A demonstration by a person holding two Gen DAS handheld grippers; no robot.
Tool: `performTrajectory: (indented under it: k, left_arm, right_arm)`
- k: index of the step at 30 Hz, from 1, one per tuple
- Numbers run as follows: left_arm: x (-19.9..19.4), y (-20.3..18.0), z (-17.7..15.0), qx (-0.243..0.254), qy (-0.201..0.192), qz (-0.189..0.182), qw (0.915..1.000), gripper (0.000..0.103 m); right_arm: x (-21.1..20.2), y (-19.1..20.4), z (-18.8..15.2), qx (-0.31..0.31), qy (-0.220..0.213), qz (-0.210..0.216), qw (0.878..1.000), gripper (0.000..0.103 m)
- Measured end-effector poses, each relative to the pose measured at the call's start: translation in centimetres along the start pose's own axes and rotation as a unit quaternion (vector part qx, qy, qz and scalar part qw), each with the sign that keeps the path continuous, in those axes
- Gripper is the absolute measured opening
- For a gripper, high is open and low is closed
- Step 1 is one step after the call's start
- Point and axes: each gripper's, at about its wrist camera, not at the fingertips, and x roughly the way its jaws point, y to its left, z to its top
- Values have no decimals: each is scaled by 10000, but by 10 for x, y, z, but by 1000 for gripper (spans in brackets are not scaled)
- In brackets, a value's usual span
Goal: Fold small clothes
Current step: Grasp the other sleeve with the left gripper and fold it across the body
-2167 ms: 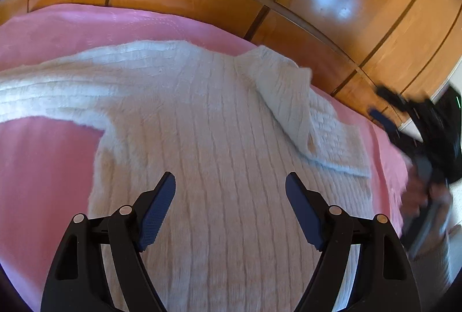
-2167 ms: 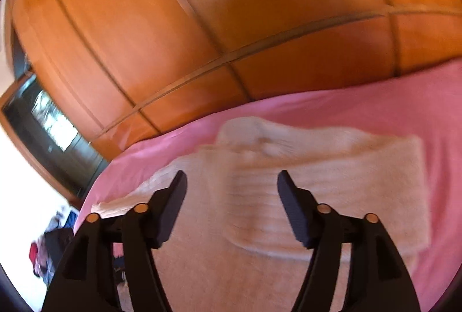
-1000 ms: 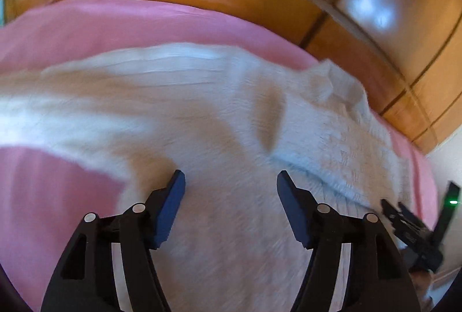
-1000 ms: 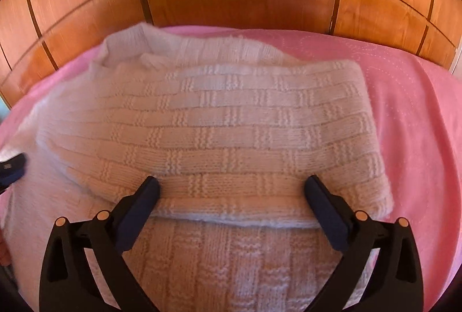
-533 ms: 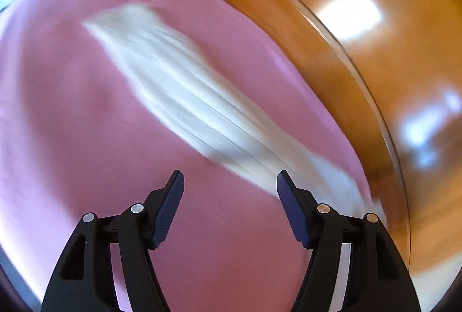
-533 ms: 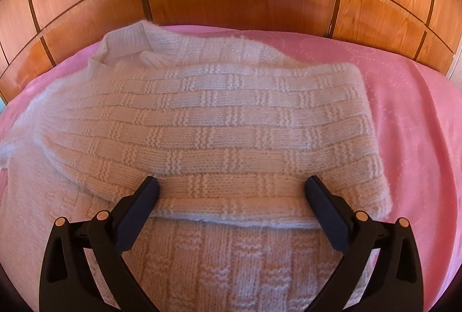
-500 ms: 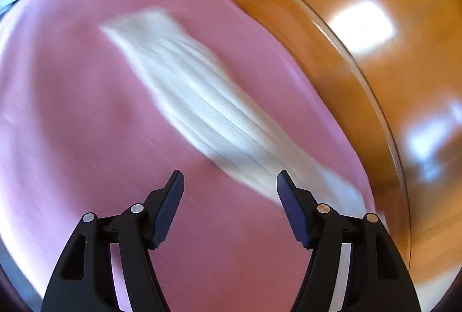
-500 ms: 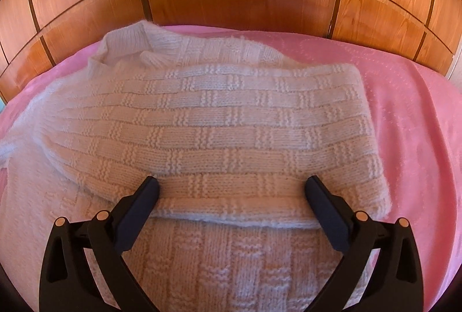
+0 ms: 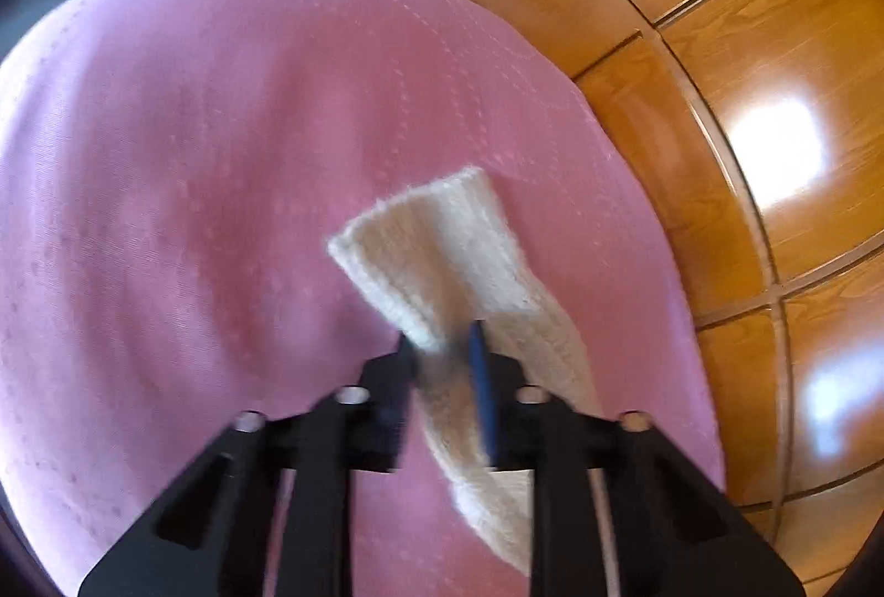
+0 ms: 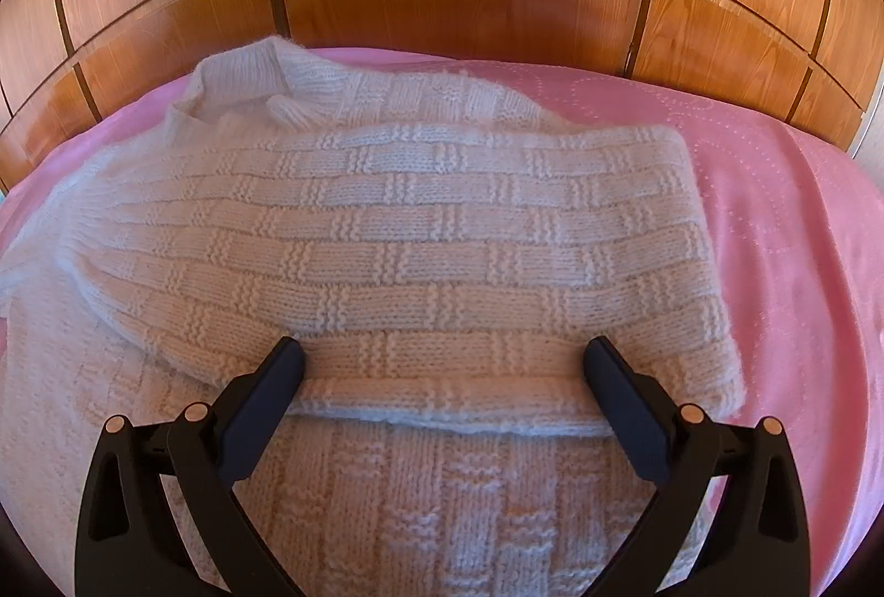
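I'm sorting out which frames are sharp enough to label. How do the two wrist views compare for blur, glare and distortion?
Left wrist view: motion-smeared, the left tool closing on the knit sleeve looks soft; bright glare patches on the wooden panels. Right wrist view: sharp, the sweater stitches read clearly, even light, right tool crisp. Both show strong fisheye bending.

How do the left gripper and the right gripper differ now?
The left gripper is closing its jaws on the sweater's sleeve; the right gripper stands wide open, holding nothing. The left looks blurred, the right sharp. Both are black with dark blue pads.
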Motion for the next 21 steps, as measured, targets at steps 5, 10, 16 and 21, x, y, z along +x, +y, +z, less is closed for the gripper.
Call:
performTrajectory:
  k: [5,10,16,21]
  left_arm:
    - [-26,-49,-21,559,61,-922,9942,8]
    - [-56,-149,-91,1601,330,-2111,9637,1]
    - [-65,-261,-242,3201,1138,-3010,8910,1]
    - [-50,-275,-321,3646,1791,-2801,8698,2]
  right_arm:
    - [2,1,0,-20,-13,-21,10000,101]
    - [3,1,0,-30,-19,-7,10000,101]
    - [3,-1,0,1,-42,38,10000,101]
    - [2,-6,0,65,-60,106,9999,101]
